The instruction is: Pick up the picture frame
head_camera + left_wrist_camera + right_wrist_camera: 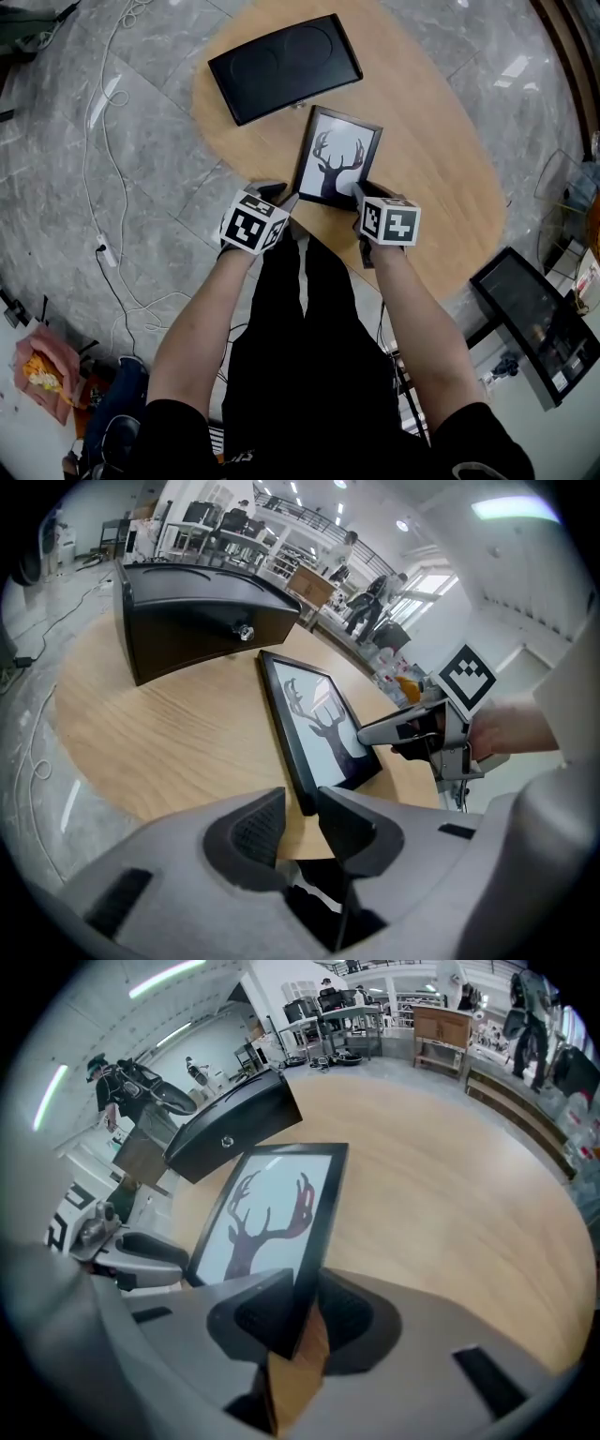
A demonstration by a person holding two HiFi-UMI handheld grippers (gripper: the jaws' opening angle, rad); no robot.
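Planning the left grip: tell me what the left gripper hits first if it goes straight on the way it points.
Most likely the near corner of the picture frame, which sits just ahead of the left gripper, at its jaw tips.

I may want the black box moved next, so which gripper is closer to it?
Left. The left gripper is at the near left corner of the picture frame, on the side of the black box; the right gripper clamps the frame's near right edge, farther from the box.
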